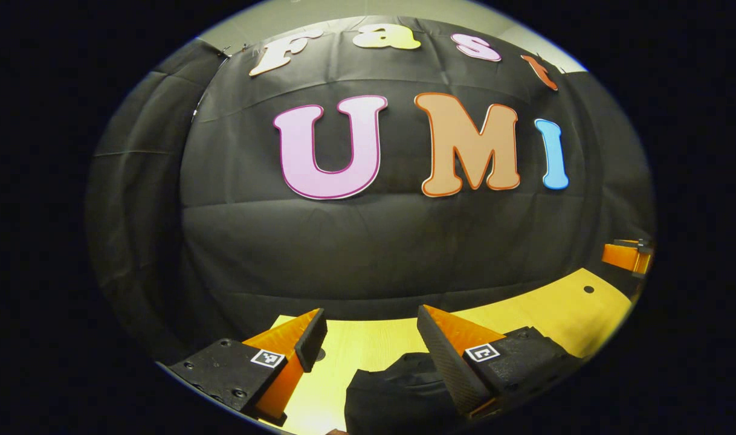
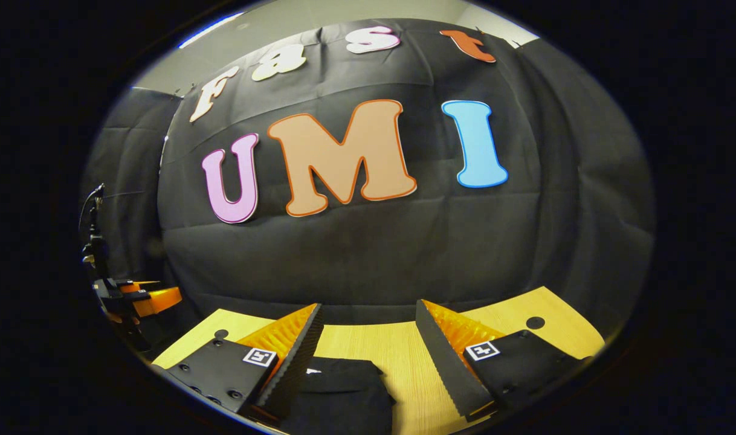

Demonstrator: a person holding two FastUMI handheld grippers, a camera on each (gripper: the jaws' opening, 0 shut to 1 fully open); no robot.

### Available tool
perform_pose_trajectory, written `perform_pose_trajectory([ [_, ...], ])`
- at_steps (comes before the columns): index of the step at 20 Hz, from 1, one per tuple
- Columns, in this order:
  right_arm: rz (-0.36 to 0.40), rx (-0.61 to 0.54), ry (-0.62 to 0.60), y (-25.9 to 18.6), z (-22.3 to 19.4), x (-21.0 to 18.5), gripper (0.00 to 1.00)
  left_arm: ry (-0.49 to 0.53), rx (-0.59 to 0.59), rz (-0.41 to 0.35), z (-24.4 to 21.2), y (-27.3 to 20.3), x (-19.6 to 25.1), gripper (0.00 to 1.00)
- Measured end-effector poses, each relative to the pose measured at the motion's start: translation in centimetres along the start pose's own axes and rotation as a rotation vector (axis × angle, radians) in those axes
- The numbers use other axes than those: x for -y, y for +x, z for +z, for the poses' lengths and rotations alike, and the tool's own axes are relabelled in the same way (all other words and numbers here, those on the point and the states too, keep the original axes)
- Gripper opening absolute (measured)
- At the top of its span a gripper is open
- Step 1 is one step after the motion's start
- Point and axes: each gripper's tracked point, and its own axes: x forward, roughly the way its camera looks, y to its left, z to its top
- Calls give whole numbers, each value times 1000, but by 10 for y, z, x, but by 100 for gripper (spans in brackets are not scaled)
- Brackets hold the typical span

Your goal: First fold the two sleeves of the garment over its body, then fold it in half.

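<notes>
Wooden tabletop (image 1: 368,347) meets the black cloth wall (image 1: 368,241). Dark garment (image 2: 338,393) lies folded on it, partly cut off. Left tongs (image 1: 371,320) and right tongs (image 2: 368,317): apart, empty.

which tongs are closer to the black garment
Left, narrowly: the left tongs hover open with the garment between their fingers; the right tongs hover open beside it.

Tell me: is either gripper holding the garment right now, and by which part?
Nothing is held. The left gripper and right gripper are both open above the black garment on the table.
</notes>
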Motion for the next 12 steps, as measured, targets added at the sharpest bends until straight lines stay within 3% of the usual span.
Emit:
perform_pose_trajectory([
  [1, 4, 3, -9, -5, 1, -3, 94, -7, 4, 4, 3, -5, -1, 93],
  [6, 9, 38, -94, -51, 10, -22, 98, -44, 79, 11, 38, -54, -11, 93],
  [7, 10, 51, -106, -64, 13, -27, 94, -43, 98, 12, 45, -67, -13, 93],
  [8, 11, 61, -116, -78, 14, -33, 100, -40, 110, 11, 50, -81, -15, 93],
  [11, 8, 102, -141, -126, 17, -49, 98, -26, 151, 13, 61, -129, -23, 92],
  [12, 3, 117, -143, -144, 18, -54, 95, -27, 163, 13, 63, -149, -25, 96],
])
